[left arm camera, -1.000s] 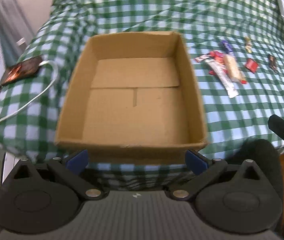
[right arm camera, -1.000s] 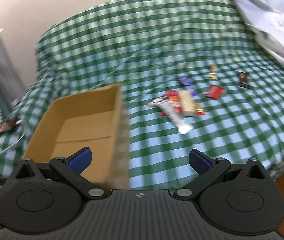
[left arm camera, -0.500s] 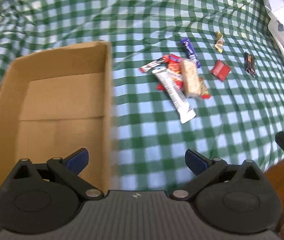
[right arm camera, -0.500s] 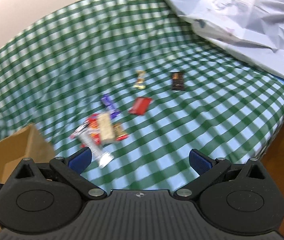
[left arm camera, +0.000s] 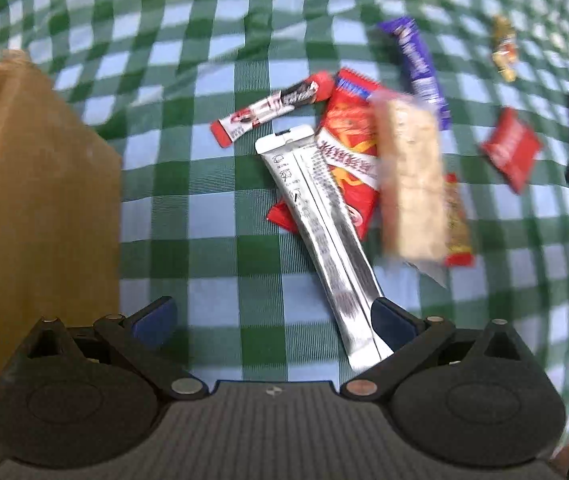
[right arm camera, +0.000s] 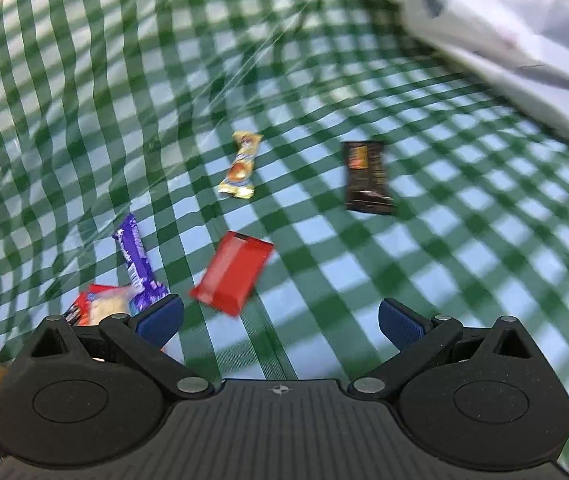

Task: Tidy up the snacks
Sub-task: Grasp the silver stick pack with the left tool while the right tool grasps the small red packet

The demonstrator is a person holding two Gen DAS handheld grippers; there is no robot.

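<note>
**A:** so where's everything sitting? The snacks are all on the green checked bedspread (left arm camera: 212,208). There's a pile in the middle: a silver stick pack (left arm camera: 324,240) lying across a red wrapper (left arm camera: 348,136), a pale cereal bar (left arm camera: 410,176) on top, a purple bar (left arm camera: 418,64) poking out behind, and a red-and-white stick (left arm camera: 268,110) just beside them.

**B:** and the box?

**A:** The cardboard box (left arm camera: 36,208) is off to the left of the pile, only its side wall in shot. Left gripper (left arm camera: 272,320) hangs low over the near end of the silver pack, jaws spread wide, holding nothing.

**B:** right one?

**A:** The right gripper (right arm camera: 280,318) is also wide open and empty, with a small red packet (right arm camera: 232,272) just ahead of it. A gold candy (right arm camera: 240,170) and a dark brown bar (right arm camera: 366,178) lie further out, well apart. A pale crumpled sheet (right arm camera: 524,32) is bunched at the top right.
</note>
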